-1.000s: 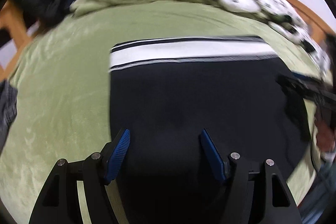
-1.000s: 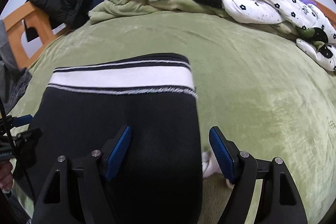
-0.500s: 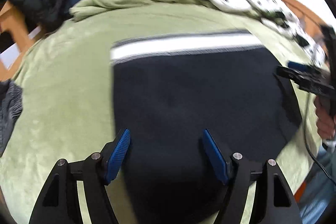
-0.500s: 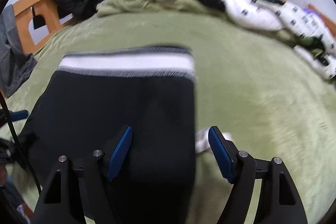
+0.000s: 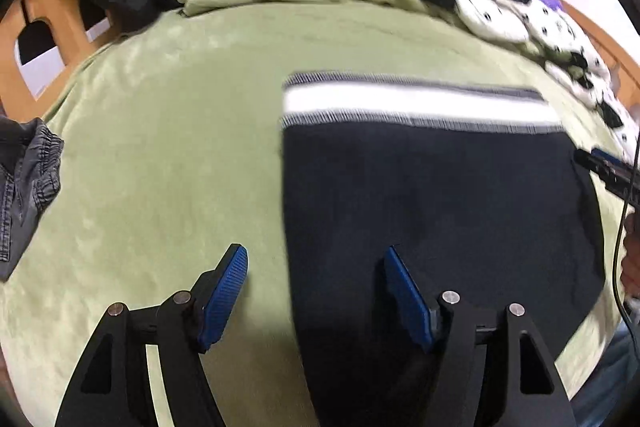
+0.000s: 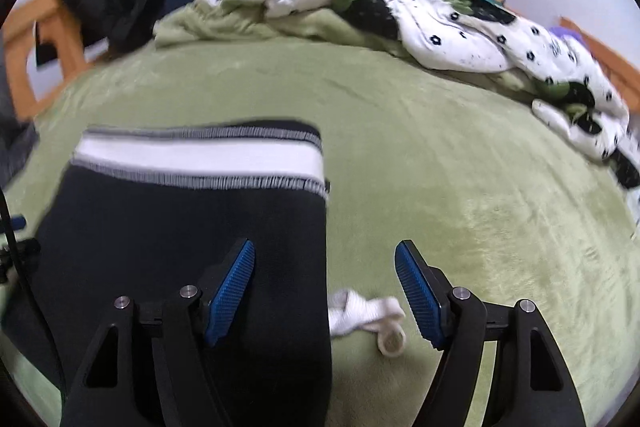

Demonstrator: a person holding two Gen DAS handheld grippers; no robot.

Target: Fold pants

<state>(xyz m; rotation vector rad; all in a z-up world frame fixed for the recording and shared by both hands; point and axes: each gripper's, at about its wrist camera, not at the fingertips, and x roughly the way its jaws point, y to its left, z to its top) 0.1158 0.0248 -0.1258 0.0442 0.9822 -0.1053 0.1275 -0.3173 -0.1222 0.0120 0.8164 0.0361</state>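
**A:** Start on the left. Where does the left gripper (image 5: 316,273) stand?

**B:** Jaws spread wide, holding nothing. The left long edge of the black pants (image 5: 432,211) runs up between its fingers: the left pad is over bare green blanket (image 5: 168,155), the right pad over black cloth. The white-striped waistband (image 5: 416,105) lies ahead of it and to the right.

**A:** And the right gripper (image 6: 325,271)?

**B:** Also gaping and empty, straddling the opposite long edge. Its left pad is over the pants, its right pad over blanket. A white drawstring (image 6: 366,313) with a round toggle lies just beside that edge, between the fingers.

**A:** So how should the grasp go?

**B:** I judge each gripper should drop straight down and pinch its edge through all the layers, both at the same distance from the waistband, so the fold comes out square. The plush blanket may snag; the lower finger should slide under the cloth only. The drawstring is best kept out of the pinch.

**A:** Any writing to read?

**B:** None. No brand or label shows on the pants or the patterned quilt (image 6: 460,27) far ahead; blur hides fine detail.
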